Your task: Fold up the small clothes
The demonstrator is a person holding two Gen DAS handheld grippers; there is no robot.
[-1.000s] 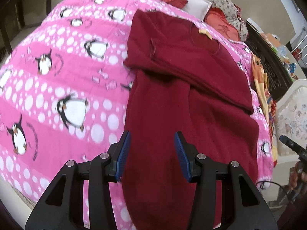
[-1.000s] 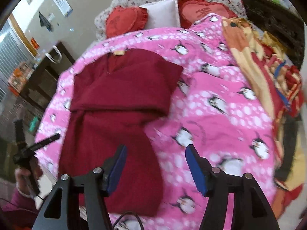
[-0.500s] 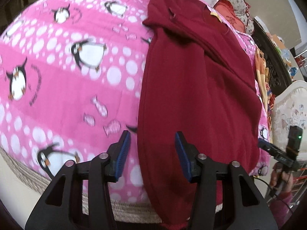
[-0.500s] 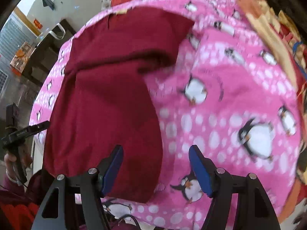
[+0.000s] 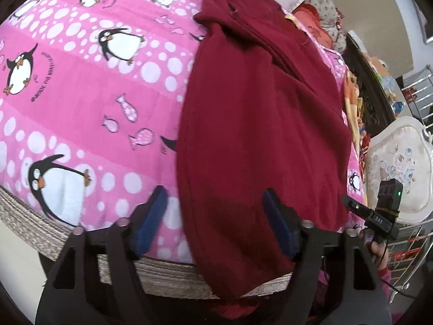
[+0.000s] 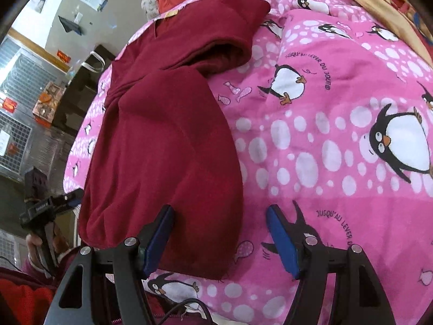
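Left wrist | left claw [image 5: 213, 216] agape over garment [image 5: 257, 135] hem edge

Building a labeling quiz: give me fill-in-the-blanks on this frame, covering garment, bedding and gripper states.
1. The dark red garment lies on a pink blanket printed with ____.
2. Both the left hand-held gripper and the right hand-held gripper have their jaws ____.
3. The finger pads on the grippers are coloured ____.
4. In the left wrist view the garment's lower end hangs over the bed's ____.

Missing words: penguins; open; blue; edge
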